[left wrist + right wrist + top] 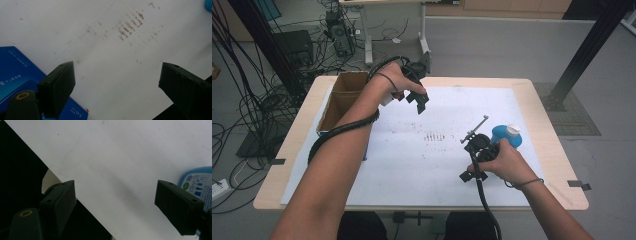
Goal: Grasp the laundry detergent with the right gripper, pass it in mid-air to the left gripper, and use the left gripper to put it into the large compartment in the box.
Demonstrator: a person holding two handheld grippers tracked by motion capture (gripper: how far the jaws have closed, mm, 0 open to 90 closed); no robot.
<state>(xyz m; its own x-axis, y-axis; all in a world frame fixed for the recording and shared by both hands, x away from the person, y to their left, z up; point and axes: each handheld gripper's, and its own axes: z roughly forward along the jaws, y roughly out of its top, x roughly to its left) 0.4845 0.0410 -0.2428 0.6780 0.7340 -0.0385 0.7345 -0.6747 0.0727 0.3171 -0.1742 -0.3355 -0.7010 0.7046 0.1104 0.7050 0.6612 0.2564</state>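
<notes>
Right claw sitting beside the blue bottle, both claws gaping and holding nothing.

The right claw is resting low near the desk's front right with its jaws spread wide, and the blue bottle is lying just beyond and to the right of it, white cap pointing away from the person; the right hand is much the nearer one. The left claw is hanging well apart, up by the cardboard box, equally wide open. The right gripper view is catching the bottle's label just outside one jaw, while the left gripper view is looking down on a blue packet and the stained white sheet.
</notes>
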